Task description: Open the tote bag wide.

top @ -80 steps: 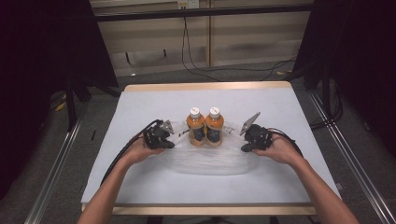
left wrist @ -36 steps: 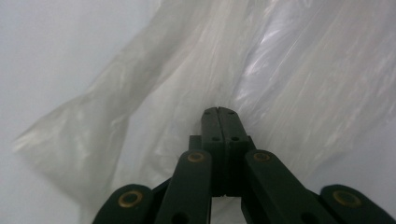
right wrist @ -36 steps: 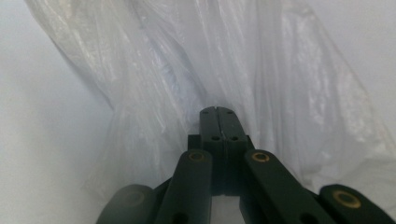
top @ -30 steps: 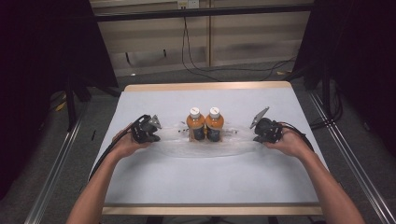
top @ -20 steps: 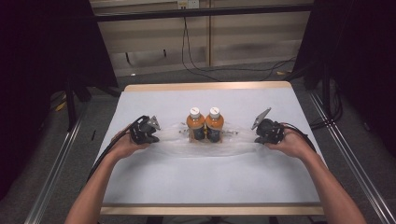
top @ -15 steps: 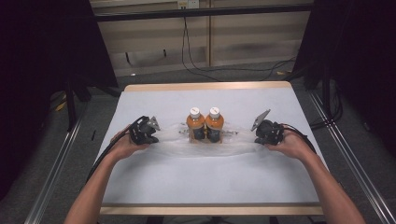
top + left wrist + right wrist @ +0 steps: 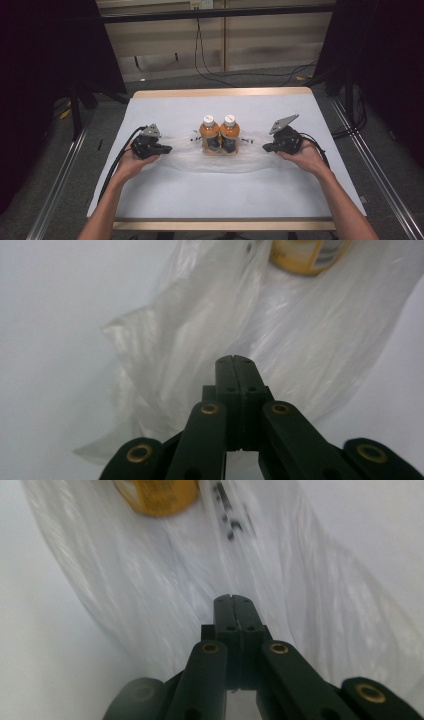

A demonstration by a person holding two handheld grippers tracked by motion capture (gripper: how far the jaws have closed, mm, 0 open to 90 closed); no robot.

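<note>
Bright, even light from overhead falls on the white table (image 7: pixel 165 200) in the high view, shadows soft and faint, while the room around it sinks into near black. Both gripper views are washed out and pale: the clear plastic bag (image 7: pixel 165 595) smears with motion blur, and the bottle (image 7: pixel 300 255) at top sits out of focus.

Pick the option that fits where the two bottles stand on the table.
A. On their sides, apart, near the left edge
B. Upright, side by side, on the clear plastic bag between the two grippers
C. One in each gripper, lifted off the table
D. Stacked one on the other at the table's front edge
B: in the high view the bottles stand upright and touching on the bag, midway between the left gripper and the right gripper.
</note>
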